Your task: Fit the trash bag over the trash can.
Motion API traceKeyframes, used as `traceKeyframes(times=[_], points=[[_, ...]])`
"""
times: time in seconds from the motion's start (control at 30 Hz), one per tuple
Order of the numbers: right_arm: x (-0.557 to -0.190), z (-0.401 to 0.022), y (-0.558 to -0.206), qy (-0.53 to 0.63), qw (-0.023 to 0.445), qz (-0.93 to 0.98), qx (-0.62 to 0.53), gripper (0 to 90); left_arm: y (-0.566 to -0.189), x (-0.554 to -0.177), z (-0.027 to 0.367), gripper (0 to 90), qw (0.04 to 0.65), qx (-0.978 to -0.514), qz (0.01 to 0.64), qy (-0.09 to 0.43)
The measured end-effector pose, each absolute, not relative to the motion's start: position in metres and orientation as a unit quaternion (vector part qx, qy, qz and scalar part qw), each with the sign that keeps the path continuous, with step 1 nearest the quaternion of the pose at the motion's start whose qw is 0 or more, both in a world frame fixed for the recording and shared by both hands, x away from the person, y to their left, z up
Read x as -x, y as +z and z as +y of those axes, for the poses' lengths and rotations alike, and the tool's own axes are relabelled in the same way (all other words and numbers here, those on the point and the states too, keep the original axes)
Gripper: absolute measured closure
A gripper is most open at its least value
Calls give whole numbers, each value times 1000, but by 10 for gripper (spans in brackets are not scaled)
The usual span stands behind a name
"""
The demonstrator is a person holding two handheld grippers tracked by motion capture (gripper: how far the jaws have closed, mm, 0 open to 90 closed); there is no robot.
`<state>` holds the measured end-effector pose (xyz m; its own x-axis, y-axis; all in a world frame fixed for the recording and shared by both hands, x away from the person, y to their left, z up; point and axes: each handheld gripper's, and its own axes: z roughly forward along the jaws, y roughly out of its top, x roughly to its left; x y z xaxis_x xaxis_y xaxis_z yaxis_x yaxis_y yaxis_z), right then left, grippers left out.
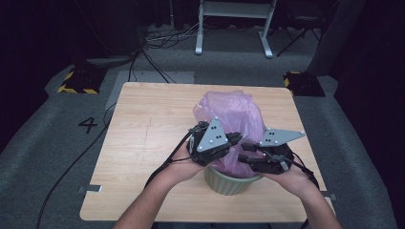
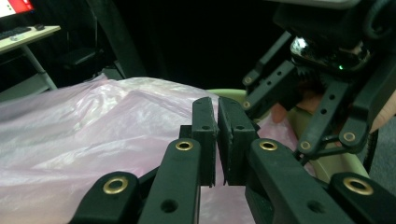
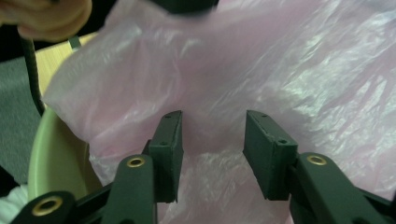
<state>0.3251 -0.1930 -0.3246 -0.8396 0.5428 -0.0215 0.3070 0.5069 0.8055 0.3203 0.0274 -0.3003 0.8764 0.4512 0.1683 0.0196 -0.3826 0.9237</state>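
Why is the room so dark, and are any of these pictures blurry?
High view: the table is lit while the floor behind falls into black. Left gripper view: the pink bag shows soft sheen, and the near jaws look slightly soft. Right gripper view: the bag is bright and glossy, and the hand at top left is blurred.

I'm working in what looks like a lab or recording studio: my wooden table (image 1: 157,143) stands on grey carpet (image 1: 43,157) marked with a taped number 4 (image 1: 88,125), cables (image 1: 153,62) trail across the floor, yellow-black striped blocks (image 1: 76,82) flank it, and dark curtains, probably, close off the room.
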Motion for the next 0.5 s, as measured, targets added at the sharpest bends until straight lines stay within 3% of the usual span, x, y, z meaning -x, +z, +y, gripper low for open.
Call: traceKeyframes(times=[0.2,0.5], points=[[-324,-202,-322,448,138,846,-255,551,-302,-325,34,843,533,-804,165,206],[-325,-219,-299,493,161,807,-283,432,-309,-326,45,844,531,-805,177,197]])
